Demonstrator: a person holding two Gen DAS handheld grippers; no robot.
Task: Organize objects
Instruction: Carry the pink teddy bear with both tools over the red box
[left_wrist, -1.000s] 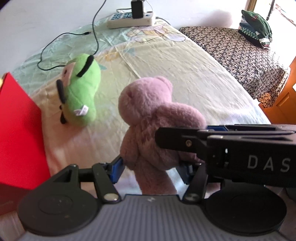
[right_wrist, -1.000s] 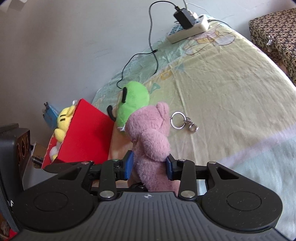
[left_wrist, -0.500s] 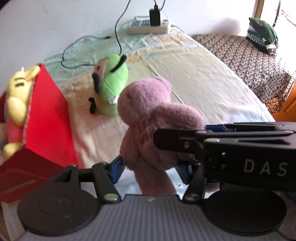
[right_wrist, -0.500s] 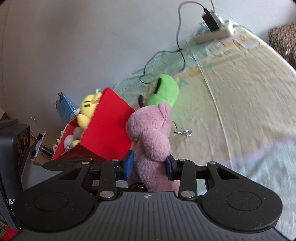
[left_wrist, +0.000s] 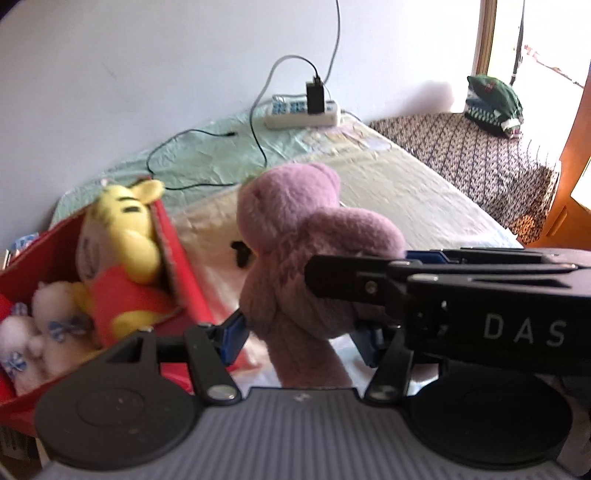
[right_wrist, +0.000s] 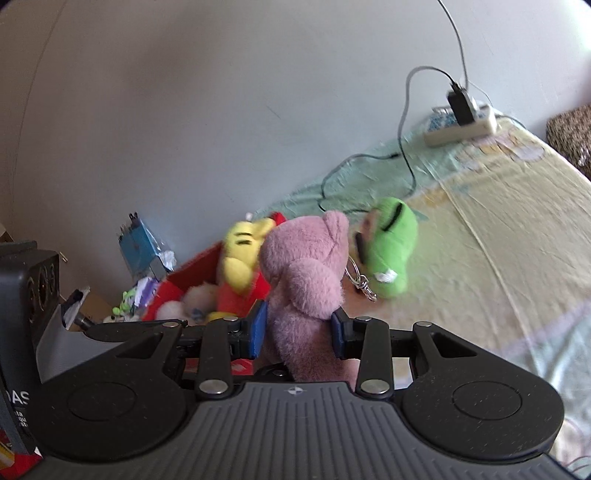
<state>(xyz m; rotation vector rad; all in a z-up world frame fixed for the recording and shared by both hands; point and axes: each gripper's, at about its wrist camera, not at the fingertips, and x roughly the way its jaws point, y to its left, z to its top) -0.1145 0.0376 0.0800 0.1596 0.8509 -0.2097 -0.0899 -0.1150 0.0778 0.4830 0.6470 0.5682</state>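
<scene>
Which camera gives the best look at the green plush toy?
The right wrist view. There the green plush lies on the bed in nearly full sight, only its left edge behind the pink bear. In the left wrist view the bear hides it almost wholly; just a dark bit shows beside the bear.

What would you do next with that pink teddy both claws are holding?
Probably carry the pink teddy a bit further left over the red box, then let go. Both the left gripper and right gripper clamp it, and the box already holds a yellow bear.
</scene>
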